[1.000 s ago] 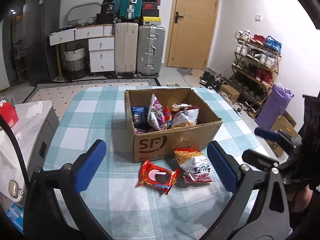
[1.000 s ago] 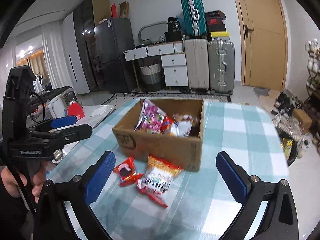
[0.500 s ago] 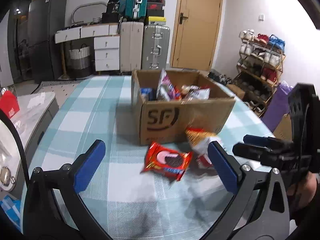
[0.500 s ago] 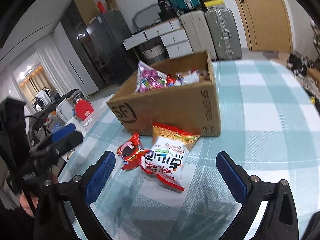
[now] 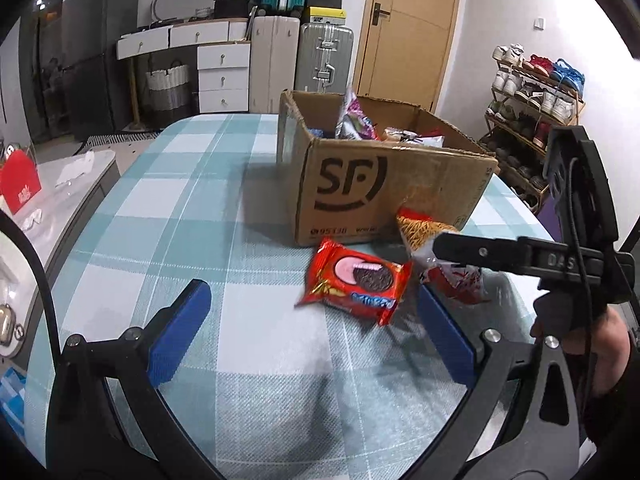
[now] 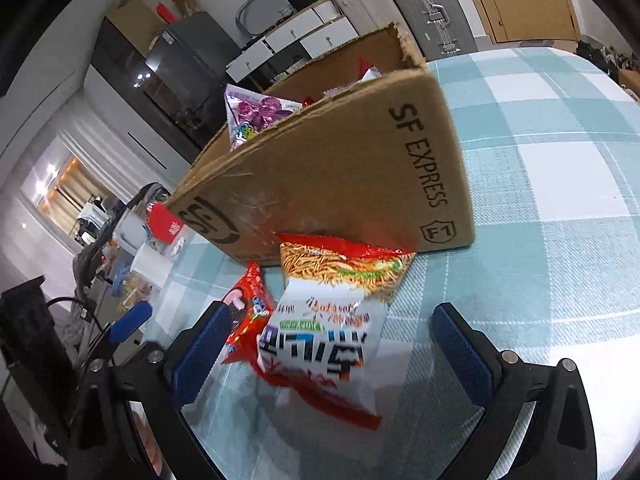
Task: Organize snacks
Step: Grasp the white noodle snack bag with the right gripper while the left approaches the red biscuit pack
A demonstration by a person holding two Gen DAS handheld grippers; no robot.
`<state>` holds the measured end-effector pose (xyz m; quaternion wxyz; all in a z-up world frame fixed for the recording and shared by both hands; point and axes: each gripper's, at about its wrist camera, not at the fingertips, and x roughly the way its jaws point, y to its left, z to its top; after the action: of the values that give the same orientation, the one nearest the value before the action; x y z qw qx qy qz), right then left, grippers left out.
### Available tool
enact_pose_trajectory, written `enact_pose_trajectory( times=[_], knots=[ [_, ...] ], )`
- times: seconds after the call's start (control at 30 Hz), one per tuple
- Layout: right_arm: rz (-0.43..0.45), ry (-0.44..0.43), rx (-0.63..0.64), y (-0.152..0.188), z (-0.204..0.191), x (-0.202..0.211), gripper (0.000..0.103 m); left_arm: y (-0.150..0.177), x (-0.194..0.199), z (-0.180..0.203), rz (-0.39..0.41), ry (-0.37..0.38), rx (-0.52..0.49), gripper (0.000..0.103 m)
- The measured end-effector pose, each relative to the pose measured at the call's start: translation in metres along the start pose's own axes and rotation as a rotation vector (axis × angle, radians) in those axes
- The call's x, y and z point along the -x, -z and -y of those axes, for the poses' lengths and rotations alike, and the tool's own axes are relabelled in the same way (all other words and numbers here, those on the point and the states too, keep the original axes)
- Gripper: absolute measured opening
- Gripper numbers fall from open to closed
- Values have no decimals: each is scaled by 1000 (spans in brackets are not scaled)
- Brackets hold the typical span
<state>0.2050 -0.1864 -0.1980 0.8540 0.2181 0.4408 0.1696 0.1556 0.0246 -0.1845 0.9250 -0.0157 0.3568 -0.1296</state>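
Box (image 5: 384, 188) mid-tabletop, holds several snack bags (image 5: 354, 122). Cookie pack (image 5: 356, 282) and noodle bag (image 6: 336, 320) lie against its front. Left gripper (image 5: 310, 334) spread, empty. Right gripper (image 6: 332, 344) spread, straddling noodle bag.

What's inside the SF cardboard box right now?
The SF cardboard box holds several snack packets: a purple-patterned bag sticks up above the rim, with white and red wrappers beside it. The box walls hide anything lower down.
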Motion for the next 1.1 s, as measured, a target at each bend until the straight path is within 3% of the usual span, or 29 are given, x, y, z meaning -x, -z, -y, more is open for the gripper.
enact_pose_trajectory(
  times=[0.07, 0.2, 0.27, 0.37, 0.5, 1.1],
  knots=[
    [1, 15, 16, -3, -5, -6, 99, 1, -1, -4, -9, 2, 15, 102],
    [5, 63, 39, -7, -11, -15, 72, 4, -7, -11, -36, 0, 38, 102],
    [-5, 95, 80, -8, -17, -19, 71, 6, -6, -14, -42, -3, 46, 102],
    [-28, 117, 132, -6, -28, -25, 58, 6, -8, -18, -89, 3, 83, 102],
    [-23, 90, 136, -3, -29, -26, 48, 6, -7, -25, -116, 15, 137, 102],
    [22, -20, 80, 30, -10, 17, 46, 6, -9, -23, -144, -15, 134, 102]
  ],
)
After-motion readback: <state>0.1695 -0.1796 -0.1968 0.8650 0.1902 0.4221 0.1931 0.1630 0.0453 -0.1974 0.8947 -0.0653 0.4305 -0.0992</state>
